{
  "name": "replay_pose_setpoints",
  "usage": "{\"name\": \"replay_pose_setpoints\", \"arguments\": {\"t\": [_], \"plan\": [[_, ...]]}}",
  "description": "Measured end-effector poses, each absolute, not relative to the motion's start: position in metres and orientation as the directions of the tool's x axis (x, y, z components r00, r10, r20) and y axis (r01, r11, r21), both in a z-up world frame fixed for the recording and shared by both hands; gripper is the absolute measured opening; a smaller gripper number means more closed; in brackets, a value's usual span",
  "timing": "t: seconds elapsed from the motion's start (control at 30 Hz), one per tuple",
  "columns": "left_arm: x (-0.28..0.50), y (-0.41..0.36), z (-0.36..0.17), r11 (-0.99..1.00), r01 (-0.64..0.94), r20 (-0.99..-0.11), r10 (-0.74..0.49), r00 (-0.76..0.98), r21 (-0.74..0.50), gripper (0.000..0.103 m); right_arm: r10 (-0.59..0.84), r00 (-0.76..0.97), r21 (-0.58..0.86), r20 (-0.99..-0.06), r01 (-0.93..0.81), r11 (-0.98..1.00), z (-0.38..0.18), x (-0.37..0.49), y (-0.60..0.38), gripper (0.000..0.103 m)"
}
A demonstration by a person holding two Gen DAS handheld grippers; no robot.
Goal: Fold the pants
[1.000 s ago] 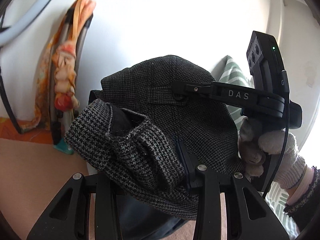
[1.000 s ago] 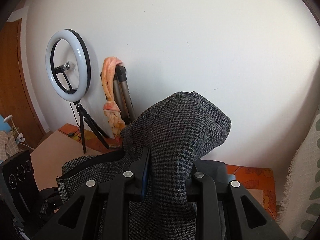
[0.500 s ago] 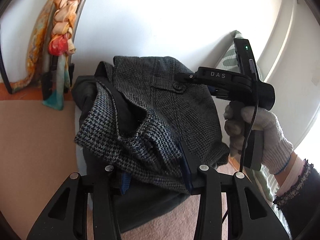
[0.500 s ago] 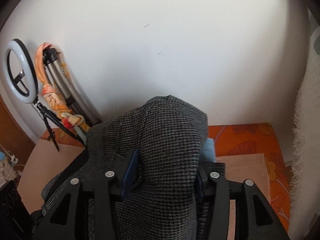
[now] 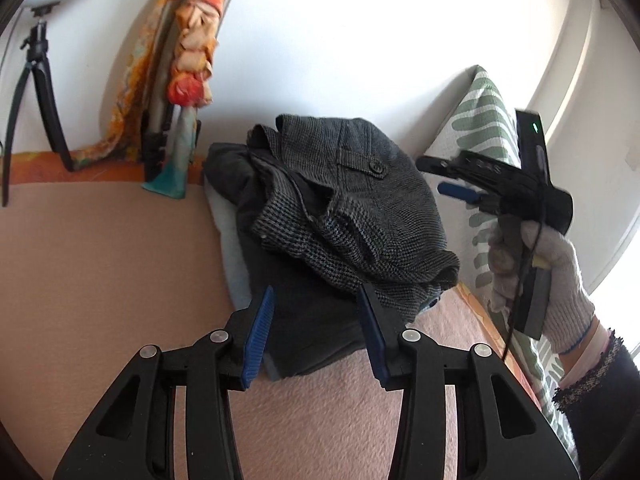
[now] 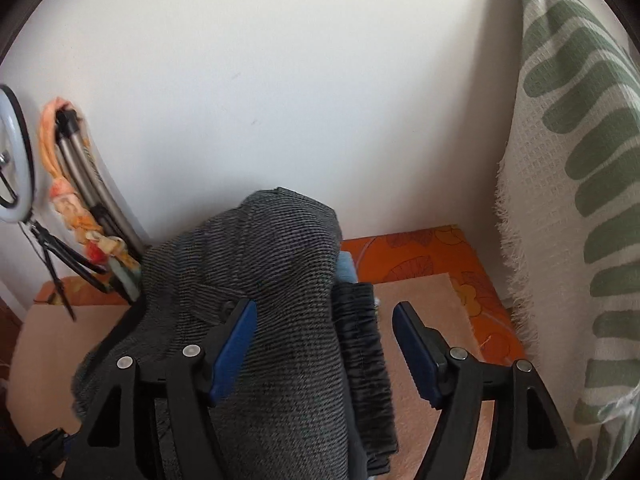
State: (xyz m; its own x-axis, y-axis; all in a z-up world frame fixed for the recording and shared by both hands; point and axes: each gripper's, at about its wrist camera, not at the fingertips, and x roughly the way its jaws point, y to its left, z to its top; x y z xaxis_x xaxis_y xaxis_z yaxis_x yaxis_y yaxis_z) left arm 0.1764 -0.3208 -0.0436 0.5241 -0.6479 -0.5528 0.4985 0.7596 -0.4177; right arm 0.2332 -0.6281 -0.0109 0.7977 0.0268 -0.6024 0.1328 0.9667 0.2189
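Observation:
The grey houndstooth pants (image 5: pixel 360 208) lie folded in a rumpled bundle on top of a stack of folded dark clothes (image 5: pixel 308 320), button pocket facing up. My left gripper (image 5: pixel 316 300) is open just in front of the stack, holding nothing. My right gripper (image 5: pixel 452 184) is held by a gloved hand at the right of the bundle, clear of it. In the right wrist view the right gripper (image 6: pixel 324 312) is open, with the pants (image 6: pixel 272 280) lying between and under its blue pads, released.
The stack rests on a pink-brown blanket (image 5: pixel 100 272) over an orange floral cover (image 6: pixel 420 248). A green-leaf cushion (image 6: pixel 580 200) stands at the right. A tripod with an orange scarf (image 5: pixel 188 60) and a ring light (image 6: pixel 12 168) lean at the white wall.
Both grippers have opened and let go of the pants, which now sit on the stack. Both grippers have drawn back from the bundle.

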Motion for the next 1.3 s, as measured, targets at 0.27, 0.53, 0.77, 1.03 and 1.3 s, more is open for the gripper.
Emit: {"name": "replay_pose_setpoints", "arguments": {"t": [0.27, 0.53, 0.77, 1.03, 1.3], "plan": [[0.164, -0.279, -0.013, 0.769, 0.518, -0.522, -0.637, 0.567, -0.375, 0.041, 0.215, 0.774, 0.416, -0.596, 0.068, 0.907, -0.061, 0.191, -0.645, 0.071], [0.159, -0.26, 0.002, 0.777, 0.518, -0.496, -0.628, 0.599, -0.358, 0.041, 0.252, 0.756, 0.456, -0.604, 0.068, 0.887, -0.05, 0.182, -0.635, 0.025], [0.15, -0.264, 0.009, 0.775, 0.565, -0.51, -0.62, 0.596, -0.282, 0.042, -0.01, 0.665, 0.174, -0.746, 0.21, 0.962, -0.049, 0.18, -0.625, 0.002], [0.128, -0.257, 0.023, 0.745, 0.622, -0.507, -0.642, 0.574, -0.24, 0.056, -0.048, 0.711, 0.145, -0.702, 0.209, 0.967, -0.032, 0.15, -0.608, 0.039], [0.1, -0.234, 0.043, 0.736, 0.637, -0.484, -0.654, 0.581, -0.229, 0.072, -0.109, 0.767, 0.091, -0.633, 0.213, 0.973, 0.002, 0.1, -0.557, 0.076]]}}
